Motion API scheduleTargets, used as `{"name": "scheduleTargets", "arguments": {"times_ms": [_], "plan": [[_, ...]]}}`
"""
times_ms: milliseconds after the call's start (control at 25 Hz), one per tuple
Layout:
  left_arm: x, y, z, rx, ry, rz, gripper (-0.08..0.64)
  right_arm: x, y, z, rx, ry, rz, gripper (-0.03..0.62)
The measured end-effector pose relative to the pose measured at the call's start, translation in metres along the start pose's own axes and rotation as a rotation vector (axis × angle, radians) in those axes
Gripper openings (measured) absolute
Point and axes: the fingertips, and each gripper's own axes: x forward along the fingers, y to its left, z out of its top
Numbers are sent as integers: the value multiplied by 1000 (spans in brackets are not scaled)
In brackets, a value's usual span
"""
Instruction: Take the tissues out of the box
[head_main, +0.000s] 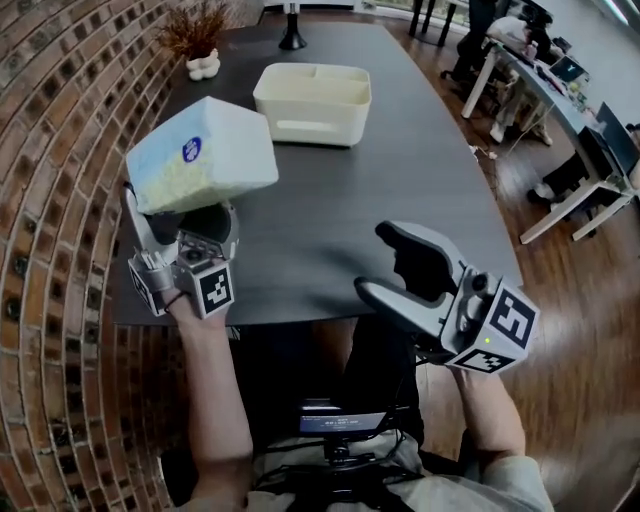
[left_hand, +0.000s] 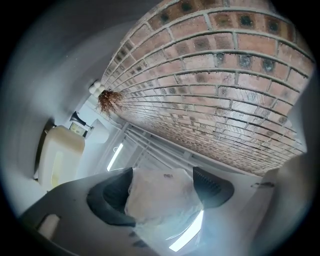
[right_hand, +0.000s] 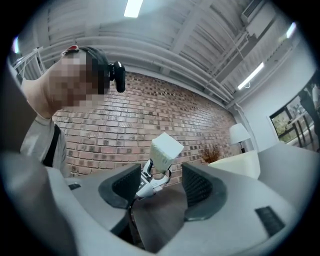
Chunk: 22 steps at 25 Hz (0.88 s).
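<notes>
My left claw (left_hand: 162, 191) clamped on tissue pack (head_main: 200, 155), pack sticking up past jaw tips. Light, soft, slippery, squashes easily: grip mid-body, gently. Right claw (head_main: 375, 260) apart, empty. Box (head_main: 300, 127) well beyond both claws.

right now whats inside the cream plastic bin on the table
From the head view the cream rectangular plastic bin shows only bare floor and a divider, apparently empty. Its near wall covers the front strip of floor.
</notes>
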Motion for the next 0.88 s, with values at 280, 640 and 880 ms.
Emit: {"name": "scheduleTargets", "arguments": {"times_ms": [280,640,880], "plan": [[-4,7,2,-20,-25,18,368,3,3,-9,-3,41,7,272],[-14,13,9,4,-71,59,354,3,10,-18,-4,68,13,272],[-36,39,27,153,-166,194,6,18,-3,-31,40,90,-45,272]]}}
